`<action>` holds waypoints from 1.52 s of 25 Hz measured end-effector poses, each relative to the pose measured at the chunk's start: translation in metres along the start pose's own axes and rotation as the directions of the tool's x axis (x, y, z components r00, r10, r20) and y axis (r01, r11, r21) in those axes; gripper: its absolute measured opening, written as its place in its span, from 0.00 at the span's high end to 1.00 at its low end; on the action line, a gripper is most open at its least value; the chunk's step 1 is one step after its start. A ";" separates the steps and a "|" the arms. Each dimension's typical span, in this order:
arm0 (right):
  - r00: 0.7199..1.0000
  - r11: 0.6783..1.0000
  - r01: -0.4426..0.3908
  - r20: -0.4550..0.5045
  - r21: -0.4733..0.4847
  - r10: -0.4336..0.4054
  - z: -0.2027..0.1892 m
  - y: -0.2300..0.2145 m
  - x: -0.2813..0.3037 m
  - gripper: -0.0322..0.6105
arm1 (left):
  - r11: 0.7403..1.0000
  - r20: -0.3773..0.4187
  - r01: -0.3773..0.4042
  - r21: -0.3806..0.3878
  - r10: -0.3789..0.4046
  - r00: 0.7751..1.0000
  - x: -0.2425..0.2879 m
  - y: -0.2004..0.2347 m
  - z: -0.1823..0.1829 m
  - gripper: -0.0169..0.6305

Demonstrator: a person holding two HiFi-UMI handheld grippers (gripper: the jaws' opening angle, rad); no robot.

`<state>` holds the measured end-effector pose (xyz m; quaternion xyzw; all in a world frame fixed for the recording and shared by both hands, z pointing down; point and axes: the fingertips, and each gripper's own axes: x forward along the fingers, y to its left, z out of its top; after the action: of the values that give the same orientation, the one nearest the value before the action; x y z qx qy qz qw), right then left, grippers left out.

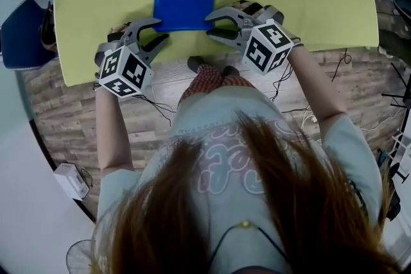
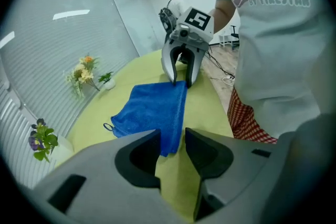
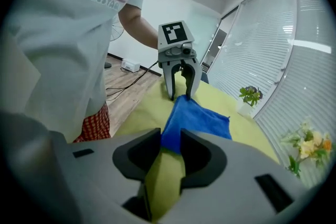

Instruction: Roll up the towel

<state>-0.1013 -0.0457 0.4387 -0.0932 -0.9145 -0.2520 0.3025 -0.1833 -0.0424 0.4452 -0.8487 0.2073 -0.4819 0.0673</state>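
A blue towel lies flat as a folded square on the yellow-green table, near its front edge, with a small loop at its far left corner. My left gripper sits at the towel's near left corner and my right gripper at its near right corner. In the left gripper view the jaws of the left gripper stand apart, with the corner of the towel just ahead of the gap. Those of the right gripper are also apart, and the towel has its corner at their tips. Neither pair presses the cloth.
Small flower pots and a plant stand along the table's far side by the window blinds. A dark blue chair is left of the table. Cables and a white box lie on the wooden floor.
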 end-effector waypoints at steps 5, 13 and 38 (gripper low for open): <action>1.000 0.999 0.009 -0.030 -0.035 -0.010 -0.005 -0.003 0.002 0.81 | 1.000 0.014 0.004 -0.027 -0.004 1.000 0.002 -0.001 0.001 0.80; 0.995 0.995 0.092 -0.032 -0.033 -0.093 -0.012 -0.007 -0.018 0.87 | 0.998 0.014 -0.059 0.011 0.059 0.998 0.003 -0.007 0.017 0.92; 0.998 0.955 0.034 0.047 0.294 -0.050 -0.026 0.015 -0.064 0.87 | 0.998 0.079 0.042 -0.056 -0.038 0.996 0.008 -0.045 0.065 0.92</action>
<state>-0.0326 -0.0468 0.4244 -0.0345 -0.9513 -0.1177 0.2827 -0.1117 -0.0101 0.4316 -0.8725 0.2013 -0.4434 0.0413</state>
